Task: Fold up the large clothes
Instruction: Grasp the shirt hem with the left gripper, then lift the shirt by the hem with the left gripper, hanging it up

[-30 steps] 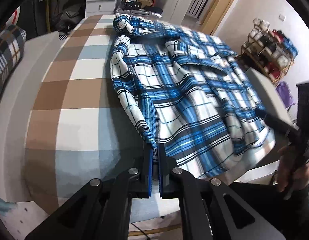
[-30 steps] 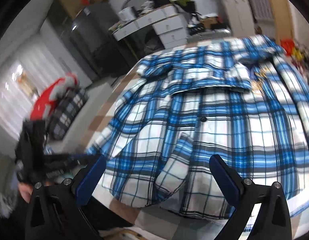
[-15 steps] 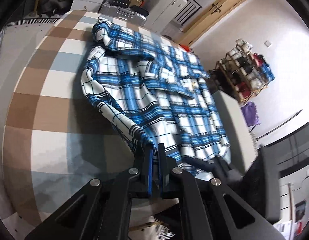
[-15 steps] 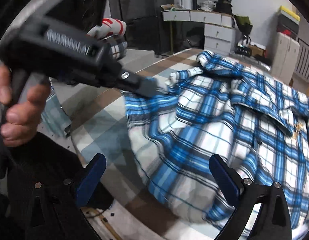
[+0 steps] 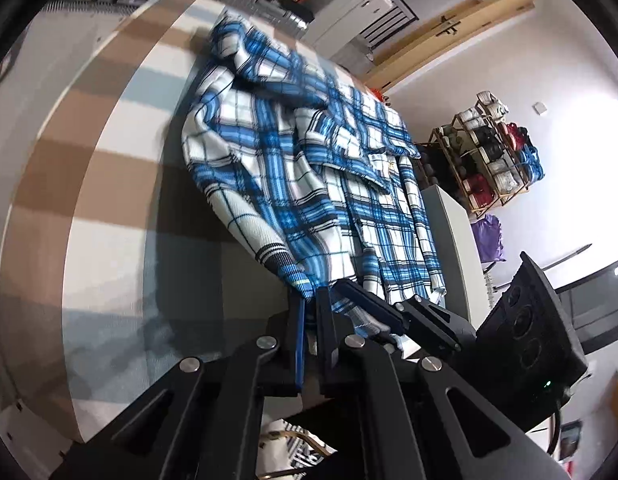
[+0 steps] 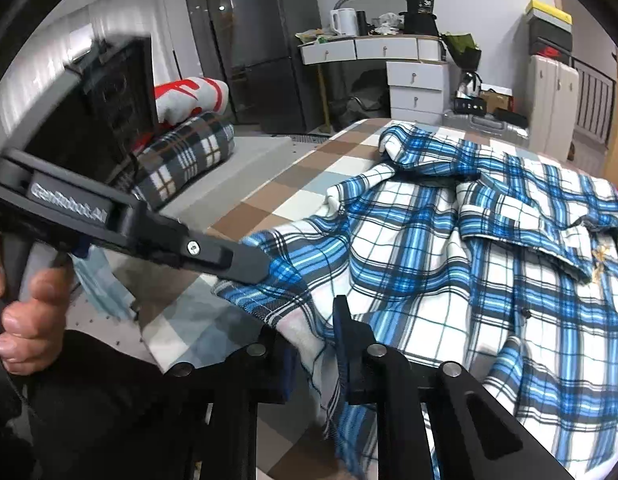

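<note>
A large blue and white plaid shirt [image 5: 309,168] lies spread on a bed with a brown, white and grey checked cover [image 5: 109,184]; it also shows in the right wrist view [image 6: 469,264]. My left gripper [image 5: 311,312] is shut on the shirt's near hem corner and lifts it off the bed. In the right wrist view the left gripper [image 6: 265,266] pinches that same edge. My right gripper [image 6: 315,344] has closed its fingers around the hem right beside it, with cloth bunched between them. In the left wrist view the right gripper [image 5: 365,308] sits just right of the left.
A folded dark plaid blanket [image 6: 185,156] and a red and white cushion [image 6: 189,94] lie left of the bed. White drawers [image 6: 417,88], a suitcase [image 6: 485,124] and a fridge [image 6: 269,48] stand behind. A shoe rack [image 5: 493,152] stands to the right.
The right gripper was wide open and has closed on the hem next to the left gripper. The left gripper has lifted its corner and moved right, towards the right gripper.
</note>
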A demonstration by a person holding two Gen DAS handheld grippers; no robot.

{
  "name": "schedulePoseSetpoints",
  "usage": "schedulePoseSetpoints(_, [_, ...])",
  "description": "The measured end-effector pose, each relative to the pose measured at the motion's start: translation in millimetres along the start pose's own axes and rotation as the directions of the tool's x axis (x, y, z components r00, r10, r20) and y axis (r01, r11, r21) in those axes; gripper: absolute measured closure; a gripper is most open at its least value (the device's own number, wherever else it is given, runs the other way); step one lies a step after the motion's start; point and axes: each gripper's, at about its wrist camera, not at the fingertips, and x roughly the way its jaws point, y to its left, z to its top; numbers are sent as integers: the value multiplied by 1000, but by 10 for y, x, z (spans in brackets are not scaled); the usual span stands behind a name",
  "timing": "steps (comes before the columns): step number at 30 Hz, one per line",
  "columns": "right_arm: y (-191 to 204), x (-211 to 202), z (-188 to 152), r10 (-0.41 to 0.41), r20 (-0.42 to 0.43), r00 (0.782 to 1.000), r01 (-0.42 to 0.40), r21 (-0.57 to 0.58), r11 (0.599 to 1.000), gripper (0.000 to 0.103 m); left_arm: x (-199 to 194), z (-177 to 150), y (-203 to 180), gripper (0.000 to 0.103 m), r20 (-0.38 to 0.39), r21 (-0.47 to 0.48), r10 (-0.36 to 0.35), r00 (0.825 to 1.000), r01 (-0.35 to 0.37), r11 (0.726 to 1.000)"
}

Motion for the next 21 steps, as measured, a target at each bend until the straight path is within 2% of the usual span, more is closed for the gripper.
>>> schedulePoseSetpoints(3, [-26,20,-6,51,-16,999,-50,45,998,91,-16,-11,103,102,-7,-50,25,1000,-25,998])
schedulePoseSetpoints(5, [-25,9,-17,51,-11,999,-50,58,997,91,-47,-24,173,99,4,-88,42,999,-42,995])
schedulePoseSetpoints(6, [-30,-17,-11,54,-1,999,-54,67,996,91,-55,-31,213,89,0,-111,36,999,-36,993])
schedulePoseSetpoints(7, [-31,-47,-6,53,7,999,-54,73,996,91,-65,-44,264,74,2,-145,34,999,-34,989])
schedulePoseSetpoints(8, [-44,-68,5,55,16,998,-56,82,995,94,-77,-57,306,69,7,-166,27,1000,-25,986])
schedulePoseSetpoints(12, [-63,-83,1,51,19,998,-53,98,994,96,-101,-90,405,64,19,-199,-15,1000,18,980])
schedulePoseSetpoints(15, [-83,-78,-9,62,11,998,-63,113,992,97,-35,-121,470,49,-10,-235,-50,999,47,971])
schedulePoseSetpoints(17, [-84,-100,-6,60,18,998,-62,114,991,97,17,-138,516,49,-27,-263,-63,998,54,963])
schedulePoseSetpoints(21, [-78,-147,-3,73,28,997,-76,117,990,97,104,-140,628,49,-57,-333,-145,988,118,935])
